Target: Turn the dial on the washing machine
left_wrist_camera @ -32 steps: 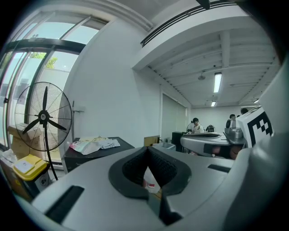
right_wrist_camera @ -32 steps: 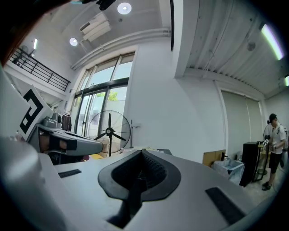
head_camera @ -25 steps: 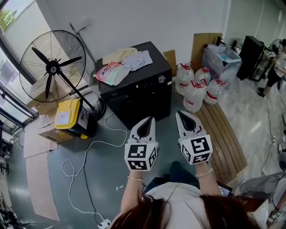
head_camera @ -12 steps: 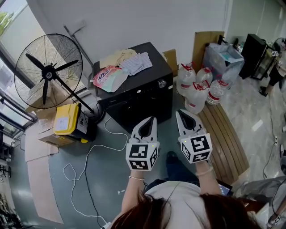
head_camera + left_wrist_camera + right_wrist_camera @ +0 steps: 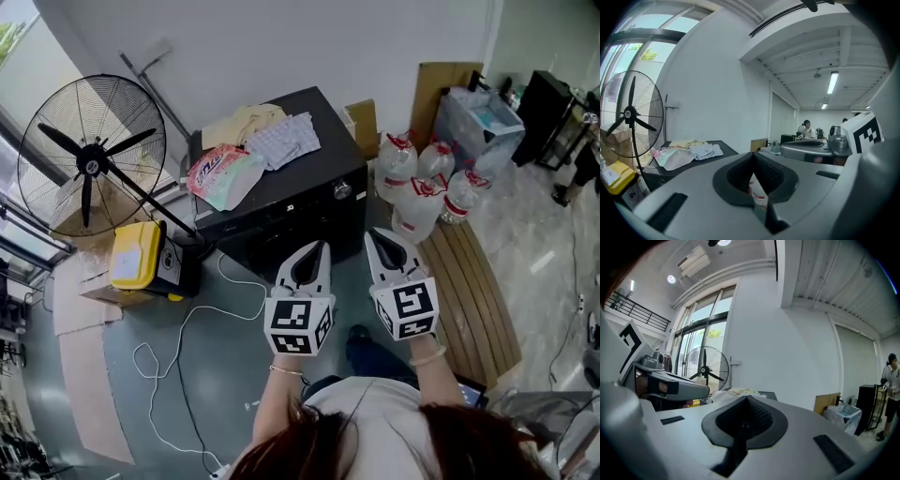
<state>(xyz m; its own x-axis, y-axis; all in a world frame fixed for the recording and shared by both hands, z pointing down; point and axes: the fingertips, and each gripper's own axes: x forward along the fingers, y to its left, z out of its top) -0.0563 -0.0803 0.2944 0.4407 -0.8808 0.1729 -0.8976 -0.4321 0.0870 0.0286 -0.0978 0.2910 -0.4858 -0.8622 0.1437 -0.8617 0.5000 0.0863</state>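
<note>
The black washing machine (image 5: 281, 202) stands against the white wall, with its silver dial (image 5: 343, 190) at the right end of the front panel. Both grippers are held side by side in front of it, pointing at its front, apart from it. My left gripper (image 5: 321, 247) is shut with nothing in it, below the middle of the panel. My right gripper (image 5: 371, 233) is shut and empty too, just below and right of the dial. In the left gripper view the closed jaw tips (image 5: 752, 155) hide the dial; the machine's top (image 5: 725, 148) shows behind them.
A pink pouch (image 5: 222, 174) and folded cloths (image 5: 283, 139) lie on the machine's top. A standing fan (image 5: 89, 159) and a yellow box (image 5: 136, 253) are at the left. Water bottles (image 5: 422, 183) and a slatted wooden bench (image 5: 469, 291) are at the right. A white cable (image 5: 178, 337) trails over the floor.
Both grippers have moved forward, closer to the machine's front, and the machine now sits lower and nearer in the head view. Both stay shut.
</note>
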